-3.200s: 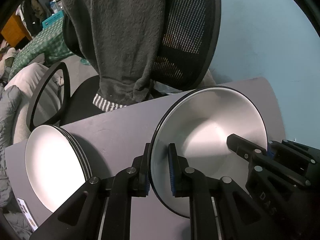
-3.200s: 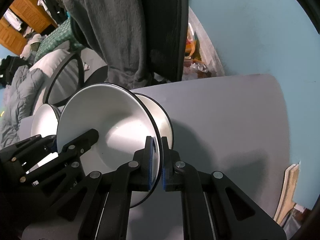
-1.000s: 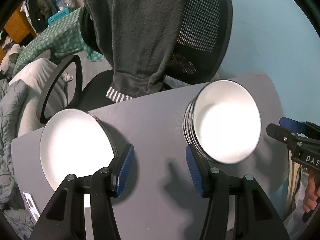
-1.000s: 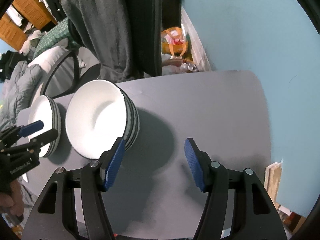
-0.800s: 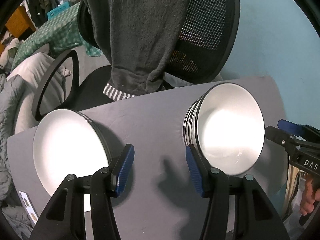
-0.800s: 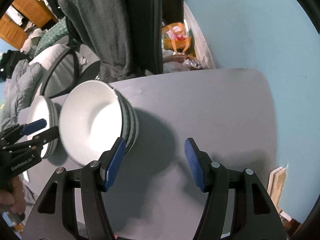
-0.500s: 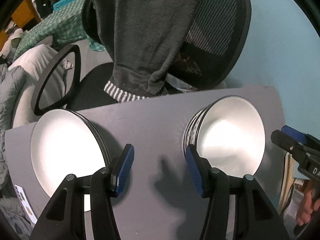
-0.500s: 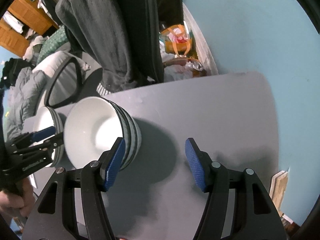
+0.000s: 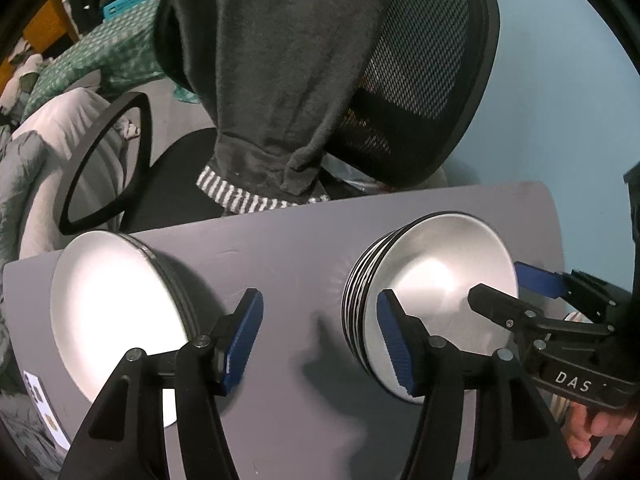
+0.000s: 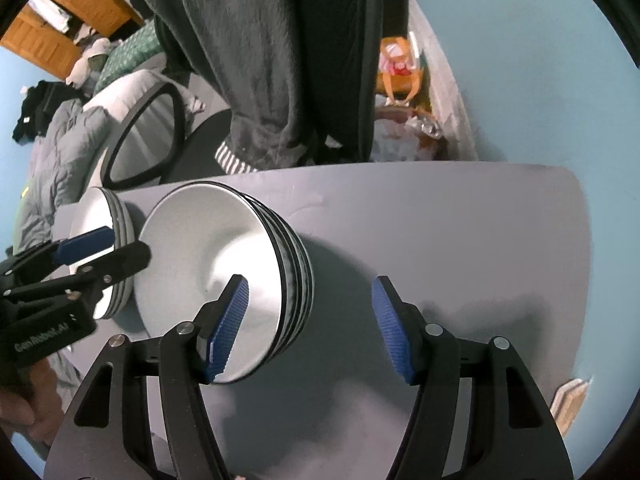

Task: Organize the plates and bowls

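Looking through the left wrist view, the left tongs (image 9: 316,340) have just widened, empty, above bare table (image 9: 288,256); plates (image 9: 116,312) lower left, bowls (image 9: 432,292) right. Right wrist view: right tongs (image 10: 308,328) wide, straddling the bowls' rim; lift clear without nudging.

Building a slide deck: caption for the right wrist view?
Open right tool over a grey table, beside stacked bowls and stacked plates.

I am looking over a grey desk (image 9: 304,248) standing against a pale blue wall (image 9: 560,80). Behind it a black mesh office chair (image 9: 420,80) is wearing a dark grey garment (image 9: 280,60). Wooden shelving (image 10: 68,4) is showing far left.
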{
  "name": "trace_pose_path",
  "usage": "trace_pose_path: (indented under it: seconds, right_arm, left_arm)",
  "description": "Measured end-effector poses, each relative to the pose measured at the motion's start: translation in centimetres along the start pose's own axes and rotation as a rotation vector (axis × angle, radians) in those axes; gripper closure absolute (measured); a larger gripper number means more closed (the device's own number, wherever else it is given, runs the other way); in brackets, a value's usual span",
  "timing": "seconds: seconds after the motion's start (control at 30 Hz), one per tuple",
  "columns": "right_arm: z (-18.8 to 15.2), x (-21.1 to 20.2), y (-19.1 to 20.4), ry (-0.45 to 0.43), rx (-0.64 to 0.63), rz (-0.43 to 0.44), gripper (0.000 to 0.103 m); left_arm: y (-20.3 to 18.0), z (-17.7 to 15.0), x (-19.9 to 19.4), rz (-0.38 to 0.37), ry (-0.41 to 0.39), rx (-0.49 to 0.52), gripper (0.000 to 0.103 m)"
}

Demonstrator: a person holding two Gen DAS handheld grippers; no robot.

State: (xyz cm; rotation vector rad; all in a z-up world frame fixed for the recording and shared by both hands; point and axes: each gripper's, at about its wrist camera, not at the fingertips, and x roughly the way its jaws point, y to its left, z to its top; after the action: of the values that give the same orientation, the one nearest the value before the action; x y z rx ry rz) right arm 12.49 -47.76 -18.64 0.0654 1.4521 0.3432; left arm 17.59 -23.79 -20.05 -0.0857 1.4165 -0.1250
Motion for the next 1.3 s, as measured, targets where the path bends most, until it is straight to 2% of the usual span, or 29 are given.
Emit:
trace_pose_path:
  seconds: [0.17,0.57,0.7,0.8,0.9,0.97,1.13,1.3]
  right_arm:
    - [0.4,1.3,-0.1,0.042,-0.006,0.029,0.039]
    - [0.3,3.4,0.3,0.105,-0.047,0.060,0.039]
    - [0.2,3.2,0.4,0.103,-0.046,0.100,0.050]
    - [0.2,3.2,0.7,0.102,-0.065,0.101,0.053]
    - [0.2,3.2,1.0,0.109,-0.068,0.108,0.058]
    - [0.2,3.2,1.1,0.109,-0.071,0.104,0.058]
    - [0.3,3.2,1.0,0.114,-0.067,0.112,0.059]
    - [0.2,3.1,1.4,0.101,-0.089,0.095,0.061]
  left_arm:
    - [0.0,0.0,2.2,0.004,0.060,0.003,0.043]
    - [0.2,0.1,4.2,-0.096,0.117,-0.036,0.043]
    - [0.4,0.3,4.5,-0.132,0.131,-0.053,0.044]
    - [0.3,0.3,4.5,-0.154,0.129,-0.046,0.050]
    - [-0.2,0.4,4.3,-0.176,0.129,-0.021,0.064]
    - [-0.6,0.4,4.2,-0.198,0.131,-0.008,0.079]
    - [-0.8,0.4,4.3,-0.189,0.136,-0.001,0.079]
    - [-1.6,0.0,3.8,-0.116,0.131,0.038,0.080]
